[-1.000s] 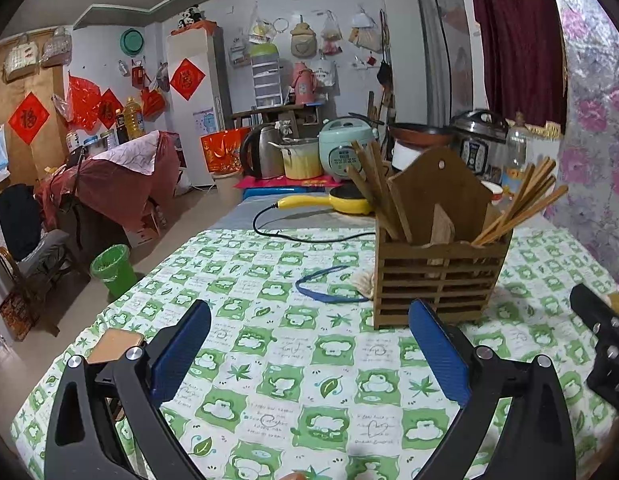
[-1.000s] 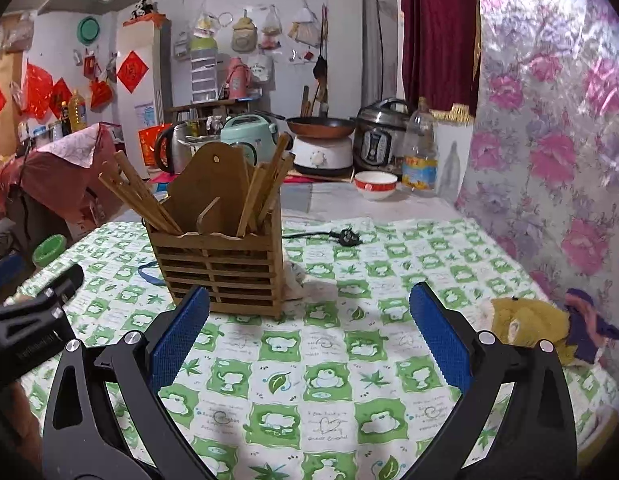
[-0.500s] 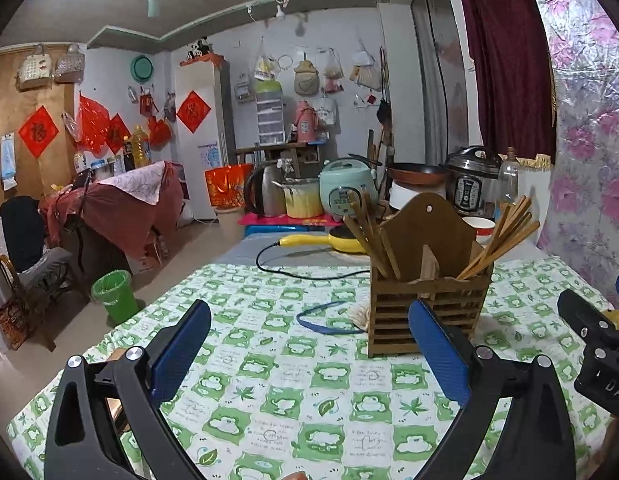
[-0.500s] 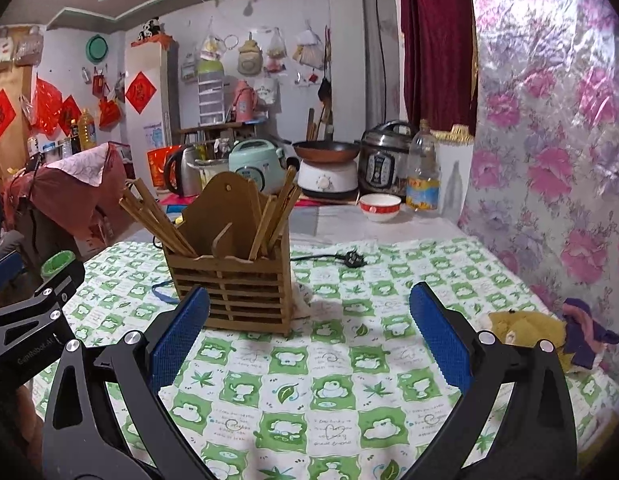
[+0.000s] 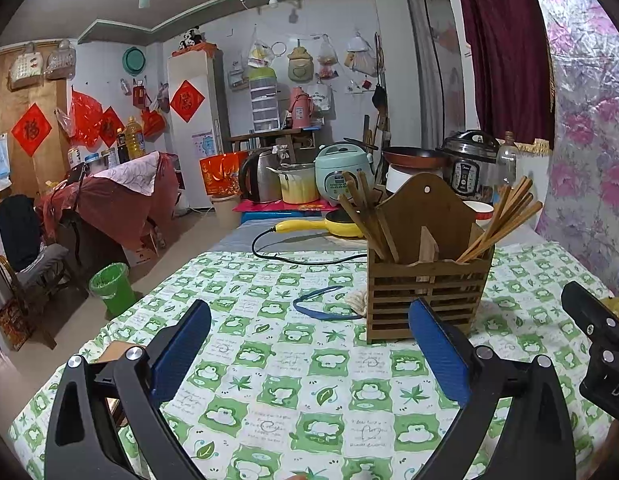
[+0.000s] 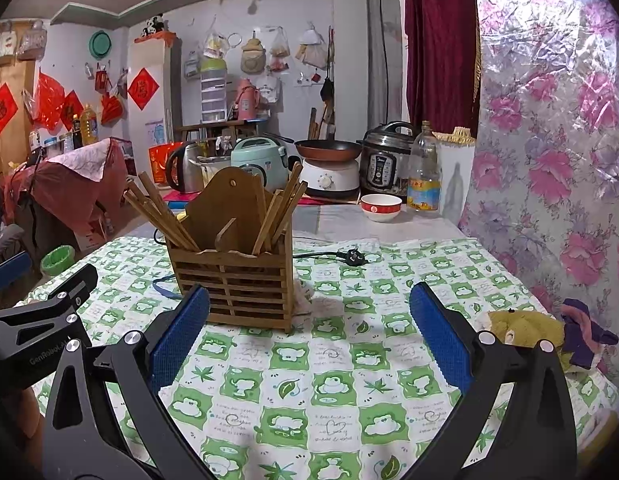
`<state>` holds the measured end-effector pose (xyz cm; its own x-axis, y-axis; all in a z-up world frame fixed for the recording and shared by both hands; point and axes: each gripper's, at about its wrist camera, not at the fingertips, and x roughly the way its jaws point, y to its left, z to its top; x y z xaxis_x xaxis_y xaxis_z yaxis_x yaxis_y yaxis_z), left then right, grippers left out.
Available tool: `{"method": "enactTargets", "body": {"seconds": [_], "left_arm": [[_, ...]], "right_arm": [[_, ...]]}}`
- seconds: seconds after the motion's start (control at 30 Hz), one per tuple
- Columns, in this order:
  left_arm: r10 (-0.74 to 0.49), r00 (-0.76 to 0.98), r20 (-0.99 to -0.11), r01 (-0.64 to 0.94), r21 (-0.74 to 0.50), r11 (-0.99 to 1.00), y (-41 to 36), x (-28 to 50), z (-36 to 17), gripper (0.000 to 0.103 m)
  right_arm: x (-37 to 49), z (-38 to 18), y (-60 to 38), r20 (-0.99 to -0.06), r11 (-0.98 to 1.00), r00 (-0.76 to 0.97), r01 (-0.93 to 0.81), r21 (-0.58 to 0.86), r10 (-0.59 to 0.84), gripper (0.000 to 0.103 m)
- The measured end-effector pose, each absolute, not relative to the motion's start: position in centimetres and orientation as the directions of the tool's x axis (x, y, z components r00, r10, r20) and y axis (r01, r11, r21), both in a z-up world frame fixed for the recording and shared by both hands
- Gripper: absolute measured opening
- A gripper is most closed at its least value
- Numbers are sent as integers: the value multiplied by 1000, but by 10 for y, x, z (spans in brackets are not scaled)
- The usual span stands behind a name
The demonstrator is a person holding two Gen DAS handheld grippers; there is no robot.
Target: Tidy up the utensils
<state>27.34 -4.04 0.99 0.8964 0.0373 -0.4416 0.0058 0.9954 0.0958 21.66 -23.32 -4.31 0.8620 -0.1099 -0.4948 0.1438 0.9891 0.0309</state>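
Your left gripper hangs spread wide and empty over the green-checked tablecloth, and only its view shows the blue band lying just left of the wooden utensil holder. That holder stands upright mid-table with chopsticks fanning from both end compartments. Your right gripper, likewise spread and empty, alone shows the black plug, red-rimmed bowl and yellow plush toy to the right.

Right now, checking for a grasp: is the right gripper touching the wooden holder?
Apart. The right wrist view shows the open right gripper nearer the camera than the wooden holder, tablecloth between them.
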Motion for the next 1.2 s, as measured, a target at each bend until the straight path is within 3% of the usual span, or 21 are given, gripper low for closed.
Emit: {"method": "enactTargets", "body": {"seconds": [1.2], "left_arm": [[45, 895, -443, 2, 105, 994, -39, 273, 7, 97]], "right_arm": [[217, -45, -234, -503, 988, 858, 148, 41, -108, 97]]}}
